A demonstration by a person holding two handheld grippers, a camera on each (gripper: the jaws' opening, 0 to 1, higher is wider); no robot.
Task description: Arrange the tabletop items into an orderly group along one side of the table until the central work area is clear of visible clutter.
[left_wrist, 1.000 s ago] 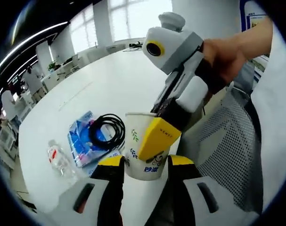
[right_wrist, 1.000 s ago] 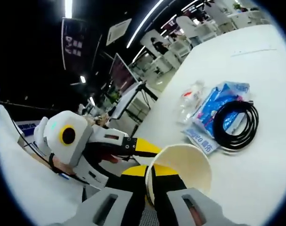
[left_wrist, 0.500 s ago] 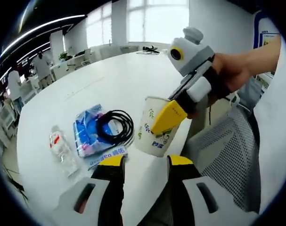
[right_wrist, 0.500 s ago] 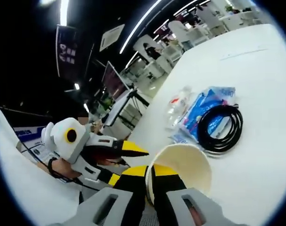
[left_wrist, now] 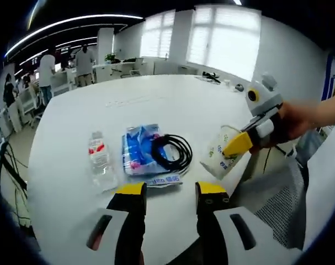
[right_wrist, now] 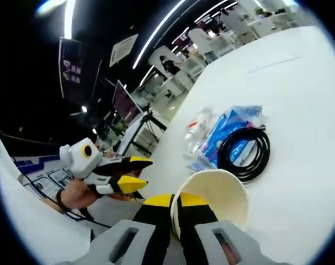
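A white paper cup point(left_wrist: 221, 159) with green print hangs tilted over the near right edge of the white table point(left_wrist: 156, 105). My right gripper point(left_wrist: 240, 144) is shut on its rim. In the right gripper view the cup point(right_wrist: 219, 200) opens toward the camera, its wall pinched by my right gripper point(right_wrist: 177, 203). My left gripper point(left_wrist: 171, 190) is open with nothing between its jaws, back from the table edge; it shows again, held by a hand, as the left gripper point(right_wrist: 135, 172). On the table lie a clear bottle point(left_wrist: 101, 163), a blue packet point(left_wrist: 138, 154) and a coiled black cable point(left_wrist: 173, 152).
A grey mesh chair point(left_wrist: 275, 207) stands by the table's near right edge. People and desks fill the room at the far left. In the right gripper view the bottle point(right_wrist: 196, 126), packet point(right_wrist: 229, 128) and cable point(right_wrist: 245, 152) lie close together near the table edge.
My left gripper has drawn back from the cup, which now sits far off to the right. The right gripper still grips the cup's rim.
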